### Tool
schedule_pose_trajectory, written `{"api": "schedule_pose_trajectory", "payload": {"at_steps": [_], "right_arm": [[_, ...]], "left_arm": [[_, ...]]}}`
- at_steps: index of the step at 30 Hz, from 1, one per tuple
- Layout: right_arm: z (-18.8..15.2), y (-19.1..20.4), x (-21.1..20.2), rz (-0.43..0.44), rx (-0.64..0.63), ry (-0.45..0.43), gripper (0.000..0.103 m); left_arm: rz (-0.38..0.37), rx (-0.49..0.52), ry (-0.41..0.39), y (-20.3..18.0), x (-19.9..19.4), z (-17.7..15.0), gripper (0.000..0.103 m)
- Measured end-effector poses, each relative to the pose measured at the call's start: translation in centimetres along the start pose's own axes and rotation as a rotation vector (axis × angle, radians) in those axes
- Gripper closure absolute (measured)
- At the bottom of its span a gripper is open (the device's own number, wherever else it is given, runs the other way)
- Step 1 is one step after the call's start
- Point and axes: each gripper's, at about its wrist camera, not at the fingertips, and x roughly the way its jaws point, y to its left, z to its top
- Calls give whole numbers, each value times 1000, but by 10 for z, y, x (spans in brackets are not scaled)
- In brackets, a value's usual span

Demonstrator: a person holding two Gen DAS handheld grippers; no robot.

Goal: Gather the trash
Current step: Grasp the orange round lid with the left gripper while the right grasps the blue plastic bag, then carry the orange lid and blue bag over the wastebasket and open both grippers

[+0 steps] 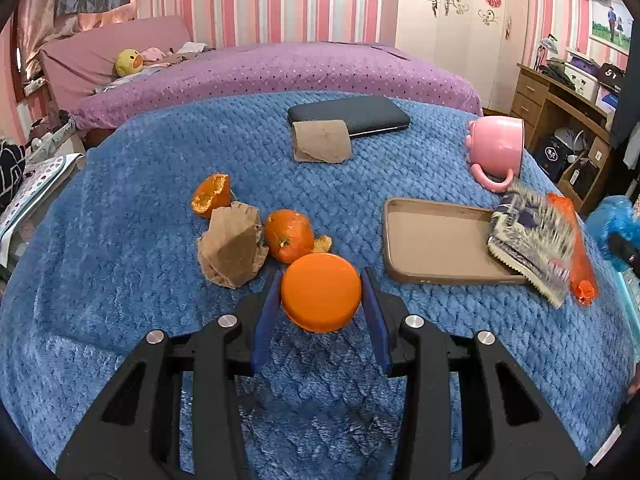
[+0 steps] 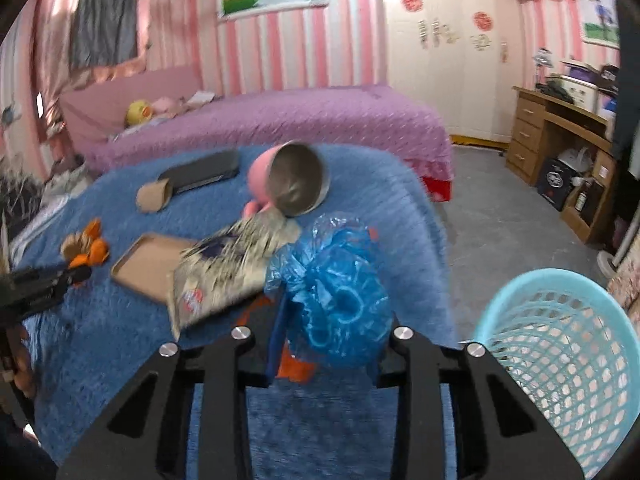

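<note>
Pink-striped walls (image 1: 276, 4), purple-covered bed (image 1: 280, 68), white wardrobe (image 1: 460, 32), wooden desk (image 2: 556, 136), grey floor (image 2: 500, 208).

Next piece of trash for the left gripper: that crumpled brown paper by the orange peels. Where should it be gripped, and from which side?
Probably grip the crumpled brown paper across its raised upper fold, coming down from above and from its left side. It stands up in a peaked lump, so the ridge gives the fingers something to pinch. An orange peel sits close on its right and another behind it, so that side is crowded.
</note>
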Motion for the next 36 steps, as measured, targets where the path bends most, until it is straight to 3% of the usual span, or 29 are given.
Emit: {"api": "schedule_pose_trajectory", "payload": {"at_steps": [12,20,31,36], "right_arm": [[-1,-38,-9,-73,10,-7,71],[-3,-72,-17,-119,41,-11,71],[-10,-131,-33,-228,77,-12,71],[-14,-161,-43,-270,96,-10,71]], "left_arm": [[34,17,-42,-9,-9,-1,64],[5,17,-66,-33,-20,2,64],[-114,96,-122,-133,-40,12,64],[-187,180,-131,-205,-45,7,64]]}}
